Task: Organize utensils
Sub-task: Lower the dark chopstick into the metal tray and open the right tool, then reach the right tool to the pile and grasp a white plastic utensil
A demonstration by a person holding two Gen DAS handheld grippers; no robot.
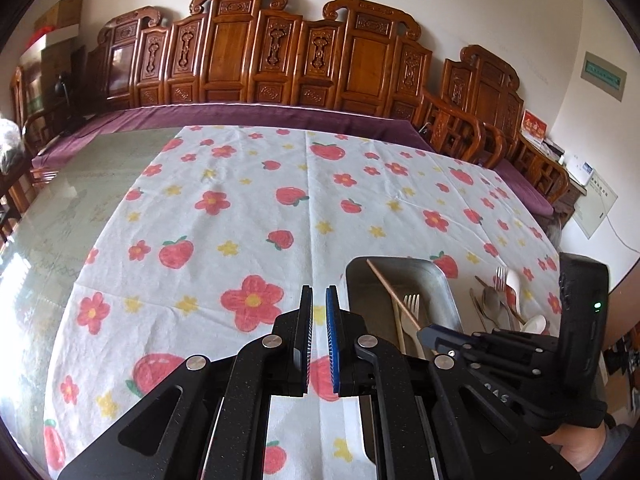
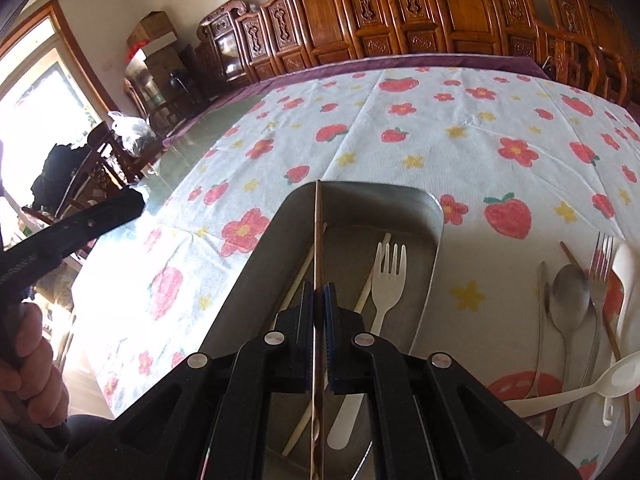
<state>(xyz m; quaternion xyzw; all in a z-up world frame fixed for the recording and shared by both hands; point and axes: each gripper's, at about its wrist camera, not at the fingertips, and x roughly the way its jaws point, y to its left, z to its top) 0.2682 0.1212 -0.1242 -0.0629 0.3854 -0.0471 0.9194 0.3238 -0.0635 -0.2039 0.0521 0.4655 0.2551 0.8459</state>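
A metal tray (image 2: 434, 248) sits on the flowered tablecloth and holds a white plastic fork (image 2: 386, 276) and pale chopsticks (image 2: 298, 286). My right gripper (image 2: 319, 292) is shut on a brown wooden chopstick (image 2: 319, 232) and holds it over the tray. In the left wrist view the tray (image 1: 444, 284), the brown chopstick (image 1: 394, 298) and the right gripper (image 1: 430, 336) show at the right. My left gripper (image 1: 319, 298) is empty over the cloth left of the tray, its jaws a narrow gap apart.
Right of the tray lie a metal spoon (image 2: 568, 300), a metal fork (image 2: 600, 264), a white plastic spoon (image 2: 612, 380) and another brown chopstick (image 2: 612, 340). Carved wooden chairs (image 1: 240, 52) line the far table edge.
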